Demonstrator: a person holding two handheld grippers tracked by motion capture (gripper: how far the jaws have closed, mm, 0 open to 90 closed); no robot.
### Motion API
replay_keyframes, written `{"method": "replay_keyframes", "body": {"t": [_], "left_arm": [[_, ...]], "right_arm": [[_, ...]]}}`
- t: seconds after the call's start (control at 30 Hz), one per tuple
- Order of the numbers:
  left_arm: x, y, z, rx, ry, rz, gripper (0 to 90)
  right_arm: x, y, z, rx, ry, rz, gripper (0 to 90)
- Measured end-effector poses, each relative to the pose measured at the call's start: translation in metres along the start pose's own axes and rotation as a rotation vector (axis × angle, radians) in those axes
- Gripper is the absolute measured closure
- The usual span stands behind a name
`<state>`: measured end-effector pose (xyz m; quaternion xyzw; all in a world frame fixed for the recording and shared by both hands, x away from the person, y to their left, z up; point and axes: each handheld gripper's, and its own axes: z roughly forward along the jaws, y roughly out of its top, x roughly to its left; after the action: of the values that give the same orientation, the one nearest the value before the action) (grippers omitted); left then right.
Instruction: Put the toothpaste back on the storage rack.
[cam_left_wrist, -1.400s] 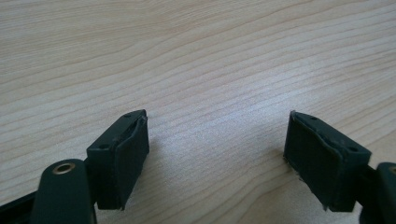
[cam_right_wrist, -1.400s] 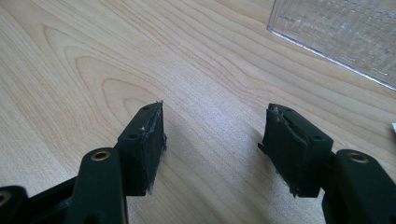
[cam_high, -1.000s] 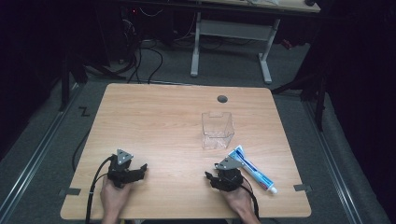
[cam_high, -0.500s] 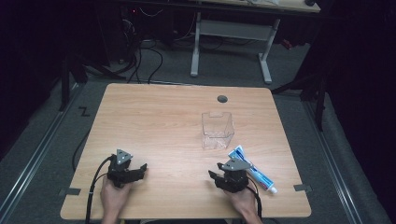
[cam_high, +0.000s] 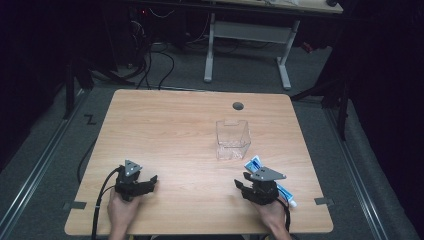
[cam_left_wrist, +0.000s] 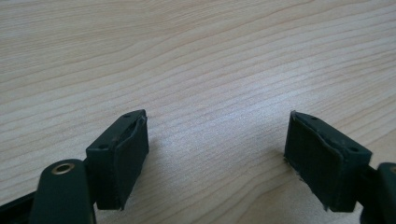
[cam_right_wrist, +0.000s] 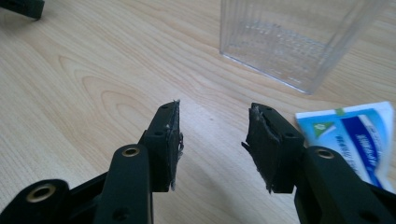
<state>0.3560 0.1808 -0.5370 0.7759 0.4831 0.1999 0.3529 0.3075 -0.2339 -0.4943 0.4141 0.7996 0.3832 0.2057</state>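
Left black two-jaw gripper (cam_high: 145, 182) held low, jaws spread wide. Right black two-jaw gripper (cam_high: 241, 186) held low, jaws parted moderately, nothing between.

Loads of bare table (cam_high: 170, 135) is left open across the left half and middle. On the right it gets tighter: a clear plastic box (cam_high: 232, 140) is stood upright there, with a toothpaste tube (cam_high: 255, 164) laid just beside it, near the right gripper (cam_high: 243, 186).
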Motion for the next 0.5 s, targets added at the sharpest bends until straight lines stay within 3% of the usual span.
{"method": "replay_keyframes", "body": {"t": [0.23, 0.5], "left_arm": [[-0.001, 0.000, 0.000, 0.002, 0.003, 0.006, 22.1], [-0.001, 0.001, 0.001, 0.003, 0.006, 0.013, 22.2]], "right_arm": [[-0.012, 0.008, -0.010, 0.007, -0.027, 0.005, 54.1], [-0.025, 0.002, -0.021, 0.000, -0.059, 0.040, 53.9]]}}
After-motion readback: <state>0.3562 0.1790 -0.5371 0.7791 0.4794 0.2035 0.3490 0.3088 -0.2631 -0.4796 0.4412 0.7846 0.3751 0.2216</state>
